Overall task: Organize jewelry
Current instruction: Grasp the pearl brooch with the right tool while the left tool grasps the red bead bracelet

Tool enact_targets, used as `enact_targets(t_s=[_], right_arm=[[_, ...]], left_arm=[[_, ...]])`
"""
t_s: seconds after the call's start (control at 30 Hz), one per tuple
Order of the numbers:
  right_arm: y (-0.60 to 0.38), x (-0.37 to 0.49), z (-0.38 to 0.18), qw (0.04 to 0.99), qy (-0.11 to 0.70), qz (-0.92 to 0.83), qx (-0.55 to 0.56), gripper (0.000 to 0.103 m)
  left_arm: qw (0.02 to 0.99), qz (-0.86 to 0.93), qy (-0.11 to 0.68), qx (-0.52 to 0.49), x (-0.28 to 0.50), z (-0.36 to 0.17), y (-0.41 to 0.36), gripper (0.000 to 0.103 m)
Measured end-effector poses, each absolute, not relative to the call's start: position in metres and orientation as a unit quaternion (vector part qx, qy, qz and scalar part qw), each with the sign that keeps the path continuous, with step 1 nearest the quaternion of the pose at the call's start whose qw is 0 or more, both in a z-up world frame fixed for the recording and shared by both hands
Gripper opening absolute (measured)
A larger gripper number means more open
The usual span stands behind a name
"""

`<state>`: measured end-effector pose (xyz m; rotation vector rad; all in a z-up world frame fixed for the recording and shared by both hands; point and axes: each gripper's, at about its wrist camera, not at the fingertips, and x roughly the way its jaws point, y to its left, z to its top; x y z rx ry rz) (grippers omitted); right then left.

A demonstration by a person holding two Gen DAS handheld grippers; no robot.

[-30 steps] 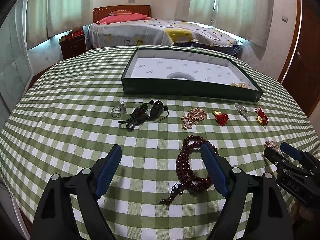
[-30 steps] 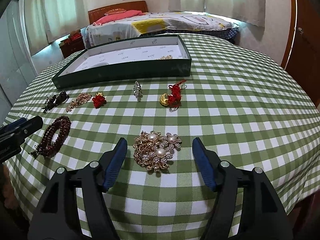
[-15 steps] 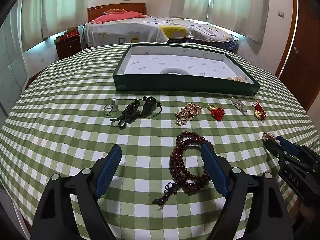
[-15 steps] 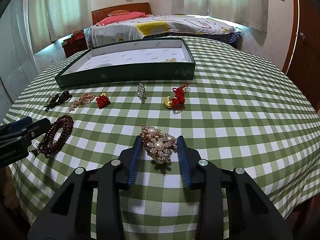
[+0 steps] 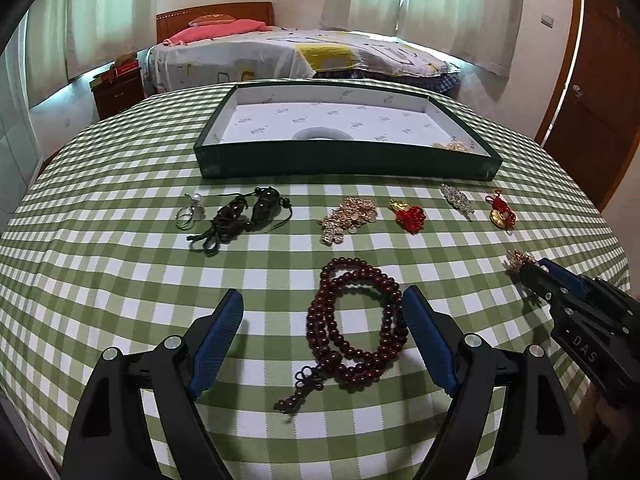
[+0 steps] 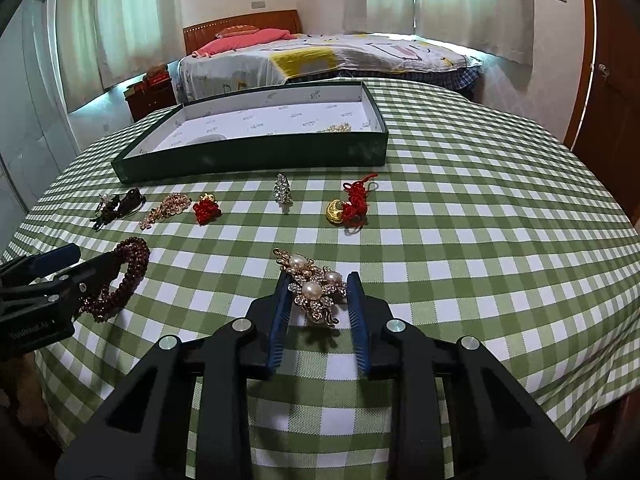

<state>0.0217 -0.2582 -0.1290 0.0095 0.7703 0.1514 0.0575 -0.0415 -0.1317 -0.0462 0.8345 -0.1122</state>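
We saw a green-checked tablecloth (image 6: 460, 208), a bed (image 6: 320, 56) behind; right gripper (image 6: 316, 304) closing, clamped on the gold pearl brooch (image 6: 314, 286); left gripper (image 5: 324, 320) spread wide.

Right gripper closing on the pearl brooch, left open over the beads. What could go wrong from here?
1. The right gripper has just been closing on the pearl brooch; its uneven edges may slip or twist out on lifting.
2. The left gripper stands open around the red bead bracelet; its loose loops and tassel may drag.
3. The green tray has a raised wall that a low carry might clip.

left wrist: low over table (image 5: 100, 240) | right wrist: same (both face tray (image 5: 344, 160))
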Motion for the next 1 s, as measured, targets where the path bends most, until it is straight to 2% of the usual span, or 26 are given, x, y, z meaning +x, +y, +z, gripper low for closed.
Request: enact_targets(t_s=[0.47, 0.53, 0.6, 0.77, 0.87, 1.0], right_arm=[[-0.258, 0.02, -0.128, 0.925, 0.372, 0.075, 0.004, 0.027], [-0.257, 0.02, -0.128, 0.925, 0.372, 0.075, 0.004, 0.027], [-0.257, 0.02, -0.128, 0.925, 0.372, 0.075, 0.004, 0.027], [-0.257, 0.02, -0.127, 0.926, 0.371, 0.075, 0.004, 0.027], [-0.257, 0.02, -0.126, 0.926, 0.369, 0.076, 0.004, 0.027], [-0.258, 0.019, -0.123, 0.928, 0.365, 0.077, 0.006, 0.027]], left_arm=[[0.907, -0.048, 0.418, 0.02, 0.063, -0.147, -0.057, 0.078], [0.908, -0.047, 0.415, 0.022, 0.062, -0.147, -0.056, 0.069], [0.91, -0.045, 0.412, 0.024, 0.06, -0.145, -0.054, 0.05], [0.911, -0.066, 0.407, -0.001, 0.059, -0.142, -0.046, 0.022], [0.911, -0.065, 0.406, -0.007, 0.06, -0.142, -0.042, 0.014], [0.912, -0.07, 0.405, -0.015, 0.06, -0.14, -0.042, 0.012]])
